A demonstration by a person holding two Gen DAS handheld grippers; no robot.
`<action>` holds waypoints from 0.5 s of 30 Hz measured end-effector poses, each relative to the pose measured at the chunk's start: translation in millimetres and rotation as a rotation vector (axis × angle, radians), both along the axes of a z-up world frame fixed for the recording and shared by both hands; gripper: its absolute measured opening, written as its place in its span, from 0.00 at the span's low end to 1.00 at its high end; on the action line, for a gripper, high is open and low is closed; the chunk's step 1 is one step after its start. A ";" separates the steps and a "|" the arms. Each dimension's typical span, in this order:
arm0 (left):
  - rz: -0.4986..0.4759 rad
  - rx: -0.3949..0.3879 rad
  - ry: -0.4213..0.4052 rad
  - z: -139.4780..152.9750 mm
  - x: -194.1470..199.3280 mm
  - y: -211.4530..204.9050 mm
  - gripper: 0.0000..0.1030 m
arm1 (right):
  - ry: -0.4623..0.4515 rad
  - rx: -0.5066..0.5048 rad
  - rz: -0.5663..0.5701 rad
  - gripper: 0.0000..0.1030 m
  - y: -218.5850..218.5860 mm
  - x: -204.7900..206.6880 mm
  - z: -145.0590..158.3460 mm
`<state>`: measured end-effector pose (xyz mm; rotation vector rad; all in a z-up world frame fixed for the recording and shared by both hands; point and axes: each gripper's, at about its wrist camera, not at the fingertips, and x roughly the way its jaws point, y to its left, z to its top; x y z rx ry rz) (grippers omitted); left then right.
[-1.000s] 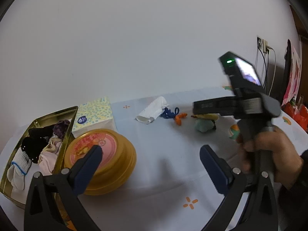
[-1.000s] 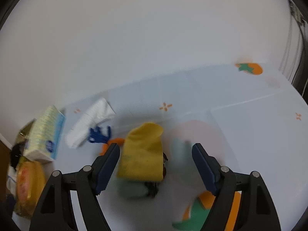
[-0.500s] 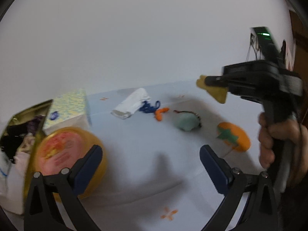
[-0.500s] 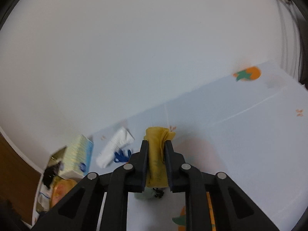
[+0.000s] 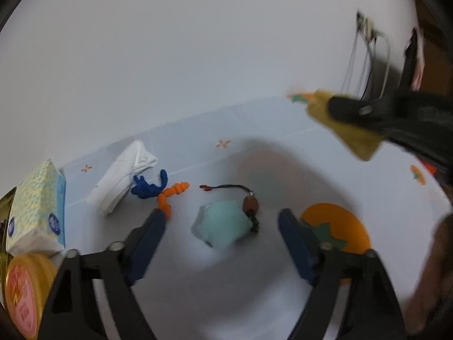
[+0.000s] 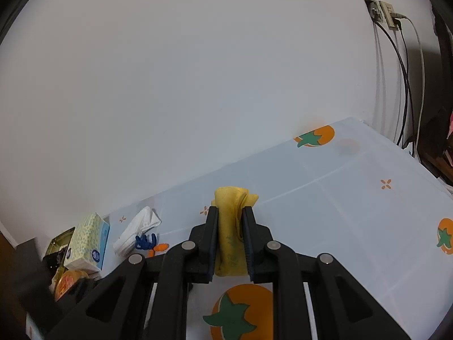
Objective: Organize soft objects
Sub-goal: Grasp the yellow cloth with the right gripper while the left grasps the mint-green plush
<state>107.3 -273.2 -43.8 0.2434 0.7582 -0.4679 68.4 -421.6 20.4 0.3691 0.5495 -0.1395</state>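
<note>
Your right gripper (image 6: 230,235) has its fingers clamped on the folded yellow cloth (image 6: 230,226), held up off the desk (image 6: 354,212); the cloth's lower end is hidden behind the fingers. In the left wrist view that same cloth (image 5: 351,134) and the gripper holding it are smeared by motion blur at the upper right.

Your left gripper (image 5: 222,239) has its fingers wide apart, gripping nothing. Between them, slightly ahead, lies the pale green soft toy (image 5: 222,225), with a dark beaded cord (image 5: 250,206) draped over its right side. Ahead and left of the left finger lie a blue knotted piece (image 5: 148,188), an orange one (image 5: 170,195) touching it, and a folded white cloth (image 5: 124,175).

Far left, the tissue pack (image 5: 35,206) carries a round blue logo too small to read. The yellow round tin (image 5: 24,291) below it is cut off by the frame; its pink lid bears red printing you cannot make out. Only a sliver of the gold tin (image 6: 58,245) shows behind the pack.
</note>
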 end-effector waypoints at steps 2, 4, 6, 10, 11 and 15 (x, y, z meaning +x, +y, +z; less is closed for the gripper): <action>0.019 0.027 0.075 -10.4 13.3 -4.8 0.65 | -0.001 -0.005 -0.003 0.18 -0.7 -1.3 1.0; 0.032 -0.013 0.129 -14.1 22.0 -1.3 0.62 | -0.006 -0.008 -0.002 0.18 1.0 -2.7 3.0; 0.041 -0.023 0.134 -14.0 24.1 1.6 0.60 | -0.010 -0.016 -0.002 0.18 3.2 -3.2 3.3; 0.011 -0.044 0.121 -10.2 17.6 1.8 0.33 | -0.018 -0.050 -0.005 0.18 9.6 -5.2 3.4; 0.010 -0.055 0.123 -9.5 17.0 3.8 0.33 | -0.020 -0.064 -0.009 0.18 11.3 -5.6 3.3; 0.037 -0.174 0.086 1.9 9.9 26.7 0.31 | -0.019 -0.127 -0.020 0.18 19.5 -5.1 2.1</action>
